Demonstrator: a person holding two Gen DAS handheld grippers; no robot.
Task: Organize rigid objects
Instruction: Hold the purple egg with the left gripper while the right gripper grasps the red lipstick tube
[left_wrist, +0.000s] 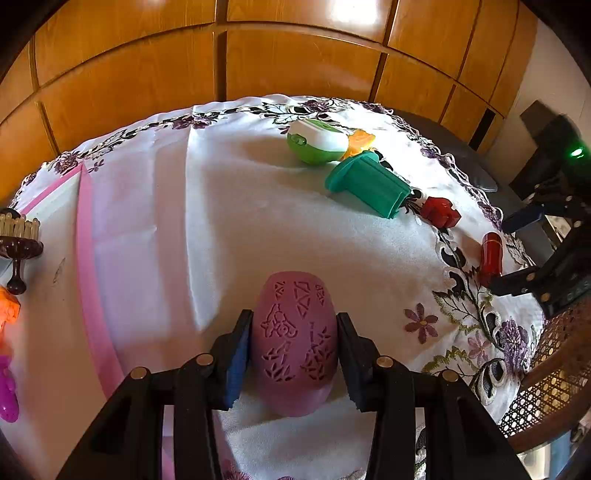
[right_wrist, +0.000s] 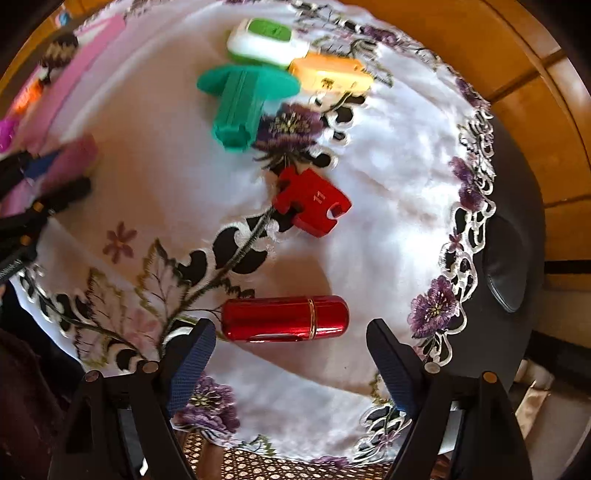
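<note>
My left gripper (left_wrist: 294, 318) is shut on a mauve egg-shaped piece (left_wrist: 294, 343) with carved patterns, held just over the white embroidered cloth (left_wrist: 229, 229). My right gripper (right_wrist: 290, 328) points down at the cloth's right side, open wide. A shiny red cylinder (right_wrist: 284, 318) lies on its side between the fingertips, with small gaps to both pads. In the left wrist view the right gripper (left_wrist: 513, 254) straddles that same cylinder (left_wrist: 492, 258). The left gripper and its mauve piece (right_wrist: 74, 155) show blurred at the left of the right wrist view.
A red puzzle-shaped block (right_wrist: 312, 201), a teal flanged piece (right_wrist: 243, 99), an orange case (right_wrist: 330, 75) and a green-white case (right_wrist: 267, 42) lie beyond the cylinder. A pink tray (left_wrist: 86, 240) at left holds a brush (left_wrist: 16, 240) and toys. A wicker chair (left_wrist: 554, 369) stands at right.
</note>
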